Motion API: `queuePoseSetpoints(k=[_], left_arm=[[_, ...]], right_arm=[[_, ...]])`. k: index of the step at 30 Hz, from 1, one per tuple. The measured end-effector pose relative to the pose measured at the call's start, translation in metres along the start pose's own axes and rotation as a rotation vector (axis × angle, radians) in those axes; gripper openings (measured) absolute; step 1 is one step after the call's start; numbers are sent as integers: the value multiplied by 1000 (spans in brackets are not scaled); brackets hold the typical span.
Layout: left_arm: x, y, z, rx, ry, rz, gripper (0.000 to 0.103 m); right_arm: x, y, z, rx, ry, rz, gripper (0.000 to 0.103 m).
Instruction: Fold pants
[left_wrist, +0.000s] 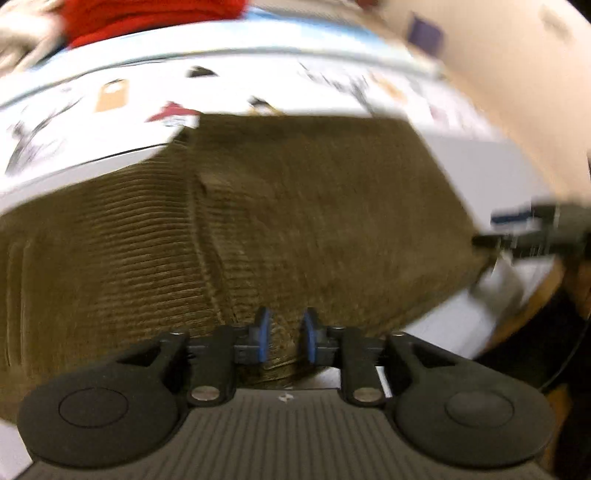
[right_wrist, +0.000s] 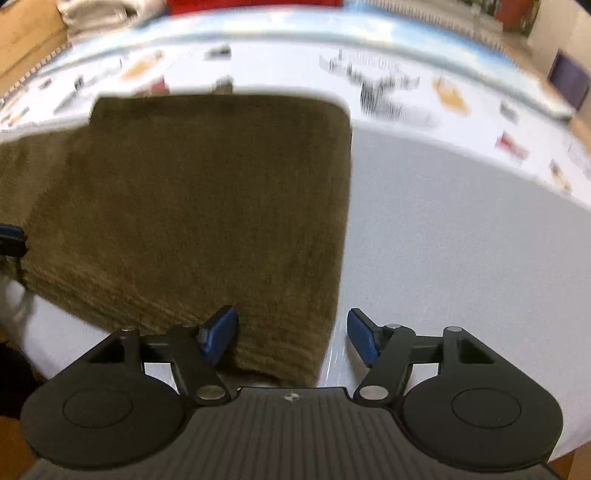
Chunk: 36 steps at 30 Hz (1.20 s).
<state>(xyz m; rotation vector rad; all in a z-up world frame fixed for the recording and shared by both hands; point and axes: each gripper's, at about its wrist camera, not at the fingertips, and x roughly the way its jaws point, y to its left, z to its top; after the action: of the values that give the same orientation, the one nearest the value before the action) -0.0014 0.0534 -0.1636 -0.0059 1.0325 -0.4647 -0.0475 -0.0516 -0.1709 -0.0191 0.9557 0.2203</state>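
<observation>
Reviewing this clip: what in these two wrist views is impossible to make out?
- Printed pictures on the white table cover: both views, smeared by motion blur.
- Near edge of the brown pants: left view, hidden behind the left gripper.
- Pants' left part: right view, cut by frame edge.
- Red cloth: left view, cut off at top.

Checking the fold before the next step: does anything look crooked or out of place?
Nothing stands out. The brown pants lie flat in a tidy folded rectangle on the white table, edges fairly straight.
</observation>
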Motion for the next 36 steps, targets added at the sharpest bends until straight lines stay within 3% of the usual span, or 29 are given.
queuePoseSetpoints(k=[2, 5, 9, 14, 17, 20, 22, 26, 28, 31, 36], left_arm=[[-15, 8, -3, -55, -57, 37, 43], [-33, 33, -4, -176, -117, 46, 43], [-57, 79, -13, -398, -144, 68, 43], [-86, 132, -36, -641, -190, 59, 55], [-105, 163, -54, -765, -212, 86, 61], [-120, 189, -71, -875, -243, 122, 68], [-131, 205, -82, -925, -253, 147, 70], [-131, 225, -100, -997, -240, 170, 74], [-125, 230, -104, -1026, -232, 176, 75], [-115, 238, -107, -1063, -221, 168, 76], [-96, 245, -102, -1072, -252, 152, 80]], right_arm=[[-12, 3, 4, -6, -81, -39, 66], [-21, 3, 13, 35, -172, -35, 67], [-17, 12, 23, 60, -203, 31, 67], [-12, 46, 34, -29, -232, 119, 67], [1, 66, 42, -104, -173, 154, 69], [38, 87, 35, -229, 83, 148, 70], [38, 91, 41, -225, 58, 120, 72], [20, 86, 63, -144, -54, 227, 69], [26, 89, 64, -152, -27, 232, 70], [49, 102, 54, -254, 94, 180, 71], [46, 98, 57, -234, 83, 192, 72]])
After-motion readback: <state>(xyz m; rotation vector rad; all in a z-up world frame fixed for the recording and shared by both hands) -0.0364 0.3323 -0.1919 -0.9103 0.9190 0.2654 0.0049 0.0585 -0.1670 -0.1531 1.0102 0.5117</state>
